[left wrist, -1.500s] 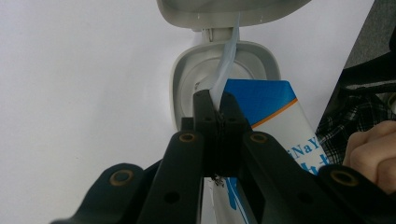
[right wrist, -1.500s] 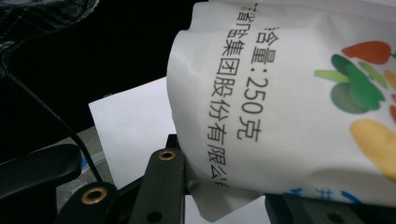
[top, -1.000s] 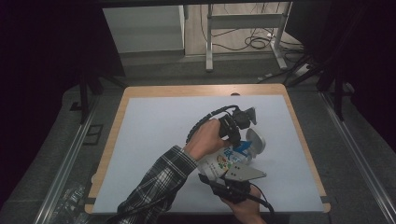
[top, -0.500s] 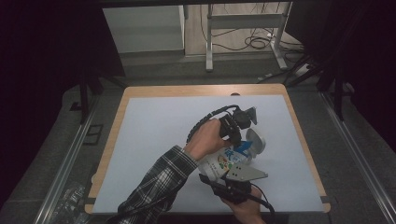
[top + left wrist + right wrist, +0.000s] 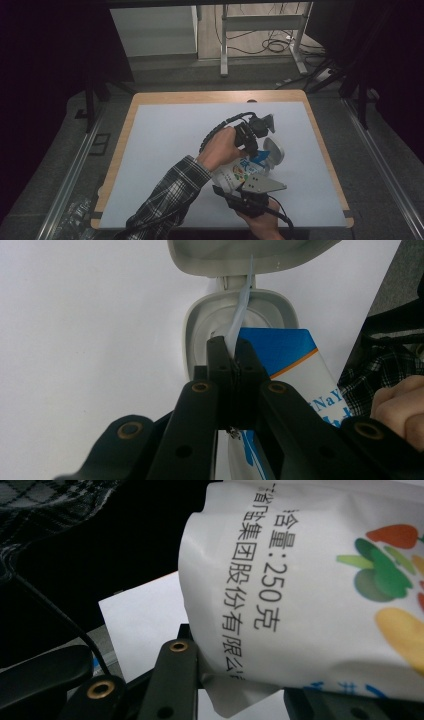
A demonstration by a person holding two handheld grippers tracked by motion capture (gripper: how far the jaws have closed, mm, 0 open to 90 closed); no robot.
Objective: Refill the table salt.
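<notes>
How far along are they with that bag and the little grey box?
Done: the grey box lies on the table with its hinged lid flipped open. In hand: the right gripper holds the printed white-and-blue bag, while the left gripper pinches its thin top edge over the box. Left: nothing visible inside the box yet; lid not closed.

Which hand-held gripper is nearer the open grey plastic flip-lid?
The left hand-held gripper: it pinches the white-and-blue printed bag's top edge right at the grey lid. The right hand-held gripper grips the bag's far end.
</notes>
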